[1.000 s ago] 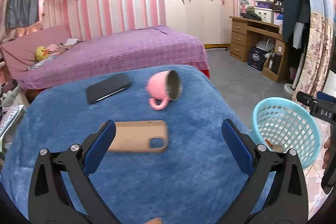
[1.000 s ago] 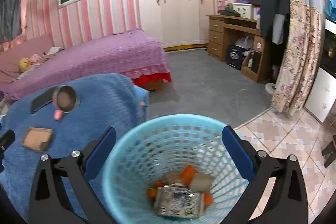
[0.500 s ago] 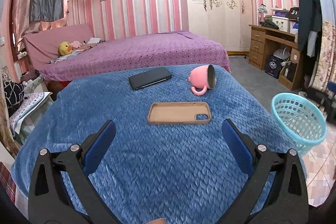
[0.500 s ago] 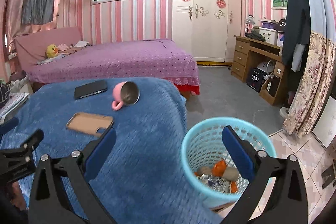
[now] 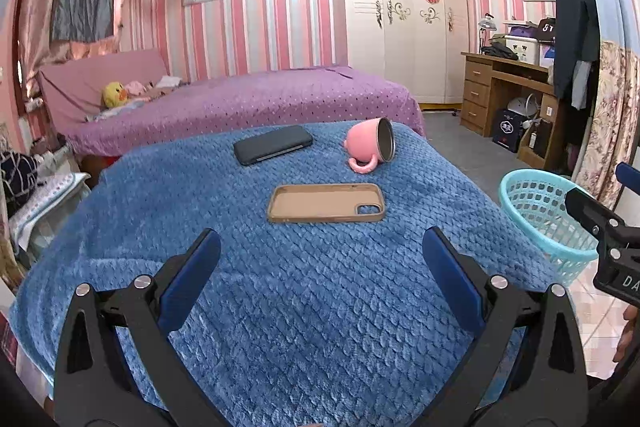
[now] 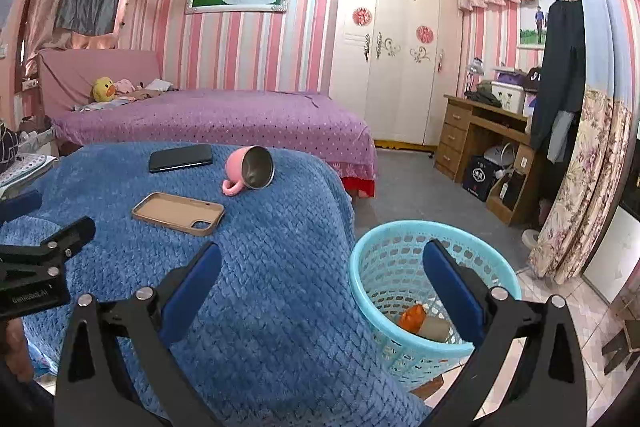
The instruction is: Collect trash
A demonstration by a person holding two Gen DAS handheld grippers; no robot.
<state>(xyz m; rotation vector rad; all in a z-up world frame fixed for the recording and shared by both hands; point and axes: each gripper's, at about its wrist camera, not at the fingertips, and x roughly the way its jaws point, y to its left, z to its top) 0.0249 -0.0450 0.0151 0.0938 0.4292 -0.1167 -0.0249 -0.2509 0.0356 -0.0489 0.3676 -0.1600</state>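
1. Left gripper (image 5: 322, 255) is hovering over the near part of the blue blanket (image 5: 304, 307), jaws spread wide and gripping nothing; right gripper (image 6: 322, 267) is likewise released and empty, hanging between the blanket's edge and the basket (image 6: 384, 239).
2. Trash (image 6: 424, 321) — an orange scrap and a pale piece — is lying inside the basket, just ahead of and below the right gripper; the right hand is the nearer one.
3. No loose trash is showing on the blanket; only a tan phone case (image 5: 326, 203), a dark phone (image 5: 272, 145) and a tipped pink mug (image 5: 370, 149) are lying there, ahead of the left gripper — collection is judged essentially finished.
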